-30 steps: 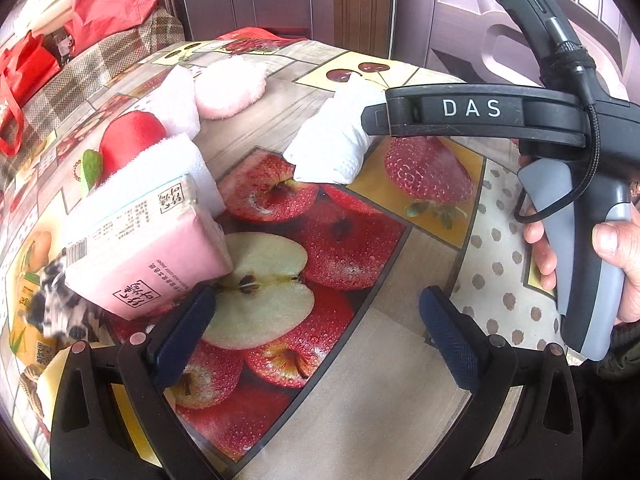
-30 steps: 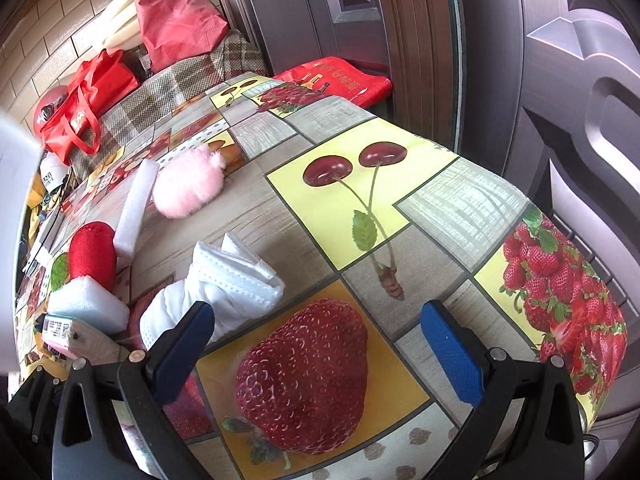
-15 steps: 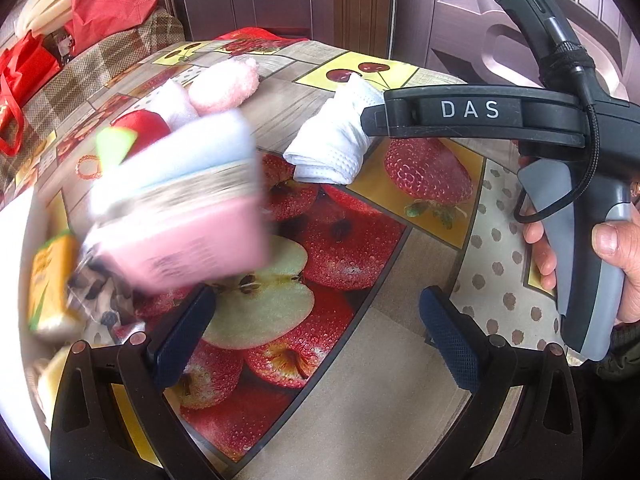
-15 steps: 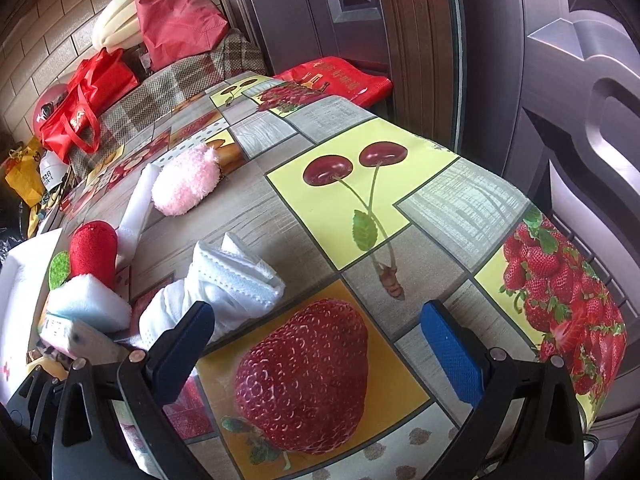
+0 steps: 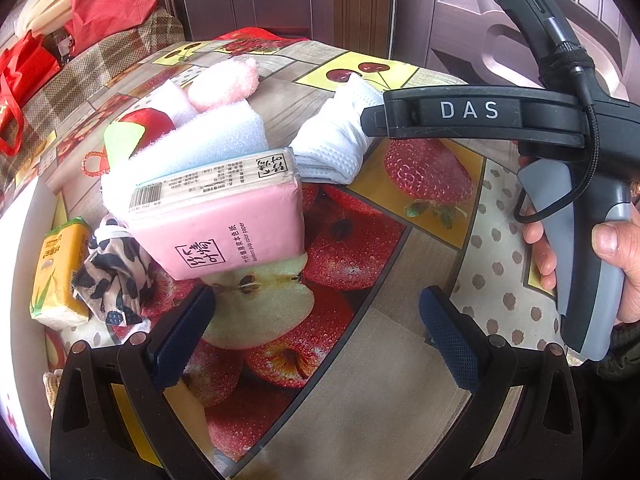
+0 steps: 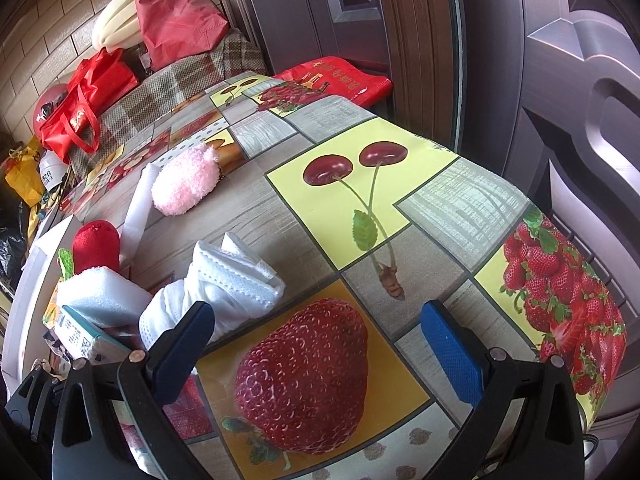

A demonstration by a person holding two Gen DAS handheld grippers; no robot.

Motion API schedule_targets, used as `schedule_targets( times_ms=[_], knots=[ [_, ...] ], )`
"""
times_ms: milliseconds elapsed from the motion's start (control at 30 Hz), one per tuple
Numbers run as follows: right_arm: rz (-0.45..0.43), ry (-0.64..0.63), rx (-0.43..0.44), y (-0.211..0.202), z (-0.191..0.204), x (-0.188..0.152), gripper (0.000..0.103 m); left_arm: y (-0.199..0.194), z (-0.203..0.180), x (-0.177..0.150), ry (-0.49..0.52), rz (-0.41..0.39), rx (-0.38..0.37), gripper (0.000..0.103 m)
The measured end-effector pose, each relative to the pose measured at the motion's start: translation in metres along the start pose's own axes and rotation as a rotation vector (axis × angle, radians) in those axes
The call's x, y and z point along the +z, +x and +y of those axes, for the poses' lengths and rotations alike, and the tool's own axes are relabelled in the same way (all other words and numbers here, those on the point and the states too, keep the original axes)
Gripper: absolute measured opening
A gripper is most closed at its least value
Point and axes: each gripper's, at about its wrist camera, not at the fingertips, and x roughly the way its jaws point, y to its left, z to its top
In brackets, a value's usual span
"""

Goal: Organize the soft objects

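Left claw [image 5: 316, 316] agape — pink tissue pack [image 5: 224, 220] just ahead.

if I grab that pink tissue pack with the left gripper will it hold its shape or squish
The pink tissue pack will probably squish a little: its film wrapper bulges softly, so the left gripper would dent it. It looks light for its size. It leans tilted against the white sponge block, so a nudge may tip it flat.
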Motion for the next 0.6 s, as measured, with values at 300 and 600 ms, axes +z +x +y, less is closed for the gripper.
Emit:
schedule_targets(
  times_ms=[300,600],
  knots=[
    [-0.004,0.009,0.012,-0.001,-0.0009,0.0003,0.103,0.0,-0.0001,-0.0001,0.0,0.0,0.001,0.102],
    [-0.005,0.013,0.018,-0.0015,-0.0015,0.0005,0.103,-0.0002,-0.0012,0.0009,-0.005,0.002,0.001,0.102]
  ],
)
